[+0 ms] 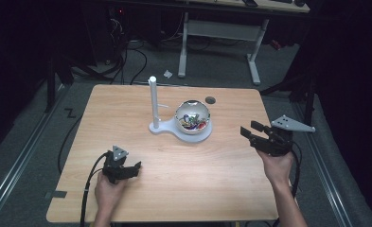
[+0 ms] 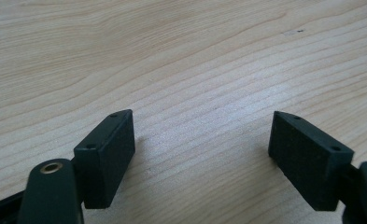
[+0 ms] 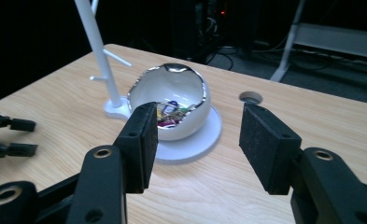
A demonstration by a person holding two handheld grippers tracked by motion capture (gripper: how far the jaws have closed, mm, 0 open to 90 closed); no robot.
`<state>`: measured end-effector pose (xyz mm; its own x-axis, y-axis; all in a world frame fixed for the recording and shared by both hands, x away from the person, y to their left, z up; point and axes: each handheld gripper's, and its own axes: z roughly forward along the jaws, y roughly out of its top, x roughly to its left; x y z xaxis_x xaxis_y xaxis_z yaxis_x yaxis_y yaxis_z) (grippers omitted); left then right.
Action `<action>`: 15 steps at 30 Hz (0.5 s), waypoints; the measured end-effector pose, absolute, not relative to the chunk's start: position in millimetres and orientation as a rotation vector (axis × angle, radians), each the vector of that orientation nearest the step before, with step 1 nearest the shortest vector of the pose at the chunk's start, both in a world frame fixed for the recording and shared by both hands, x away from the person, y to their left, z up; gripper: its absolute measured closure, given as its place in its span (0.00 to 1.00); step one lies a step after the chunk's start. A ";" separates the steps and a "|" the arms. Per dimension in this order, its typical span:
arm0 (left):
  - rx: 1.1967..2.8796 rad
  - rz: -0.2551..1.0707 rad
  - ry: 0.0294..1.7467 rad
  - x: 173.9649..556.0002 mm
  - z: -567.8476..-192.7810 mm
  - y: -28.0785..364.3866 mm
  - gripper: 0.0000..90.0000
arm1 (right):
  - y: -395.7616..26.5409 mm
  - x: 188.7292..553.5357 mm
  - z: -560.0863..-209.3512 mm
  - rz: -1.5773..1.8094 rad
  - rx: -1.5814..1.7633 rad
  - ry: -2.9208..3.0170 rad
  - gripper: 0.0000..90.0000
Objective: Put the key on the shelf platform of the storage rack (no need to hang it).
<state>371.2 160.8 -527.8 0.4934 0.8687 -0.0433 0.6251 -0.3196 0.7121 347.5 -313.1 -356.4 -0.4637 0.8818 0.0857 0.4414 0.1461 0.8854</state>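
Though cracked-looking, bowl (image 3: 172, 100) of trinkets (image 3: 169, 114).

The high view looked down and forward over the whole table (image 1: 174, 189). The left gripper view stared close at bare wood; the right gripper view faced the bowl (image 3: 172, 100) (shared with overhead).
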 end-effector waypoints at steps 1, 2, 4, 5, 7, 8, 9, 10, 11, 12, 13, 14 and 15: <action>2.059 0.463 1.223 371.2 -527.9 160.8 0.26 | -315.0 345.0 -358.4 1.266 1.268 1.967 0.53; 2.060 0.461 1.223 371.2 -527.8 160.9 0.26 | -316.6 343.6 -360.2 1.271 1.274 1.965 0.53; 2.059 0.460 1.224 371.1 -527.8 160.8 0.26 | -319.5 340.9 -363.3 1.282 1.285 1.957 0.53; 2.059 0.460 1.224 371.1 -527.8 160.8 0.26 | -320.9 339.4 -365.1 1.290 1.289 1.951 0.53; 2.059 0.463 1.223 371.2 -527.9 160.8 0.26 | -322.3 337.3 -367.2 1.295 1.295 1.951 0.53; 2.060 0.461 1.223 371.2 -527.8 160.8 0.26 | -322.5 336.3 -368.2 1.295 1.295 1.950 0.53; 2.058 0.463 1.224 371.2 -527.9 160.7 0.26 | -322.8 335.0 -368.9 1.294 1.291 1.948 0.53; 2.059 0.461 1.223 371.2 -527.8 160.7 0.26 | -323.1 333.8 -369.9 1.299 1.292 1.944 0.53; 2.059 0.462 1.224 371.2 -527.9 160.7 0.26 | -323.5 333.0 -371.2 1.307 1.291 1.940 0.53; 2.060 0.461 1.223 371.2 -527.8 160.8 0.26 | -323.8 332.6 -372.2 1.312 1.291 1.938 0.53; 2.059 0.463 1.223 371.2 -527.9 160.7 0.26 | -323.9 332.1 -373.9 1.319 1.294 1.940 0.53; 2.059 0.463 1.223 371.2 -527.9 160.7 0.26 | -323.6 331.7 -375.3 1.318 1.295 1.940 0.53; 2.058 0.463 1.224 371.2 -527.9 160.7 0.26 | -323.2 331.5 -377.2 1.321 1.293 1.944 0.53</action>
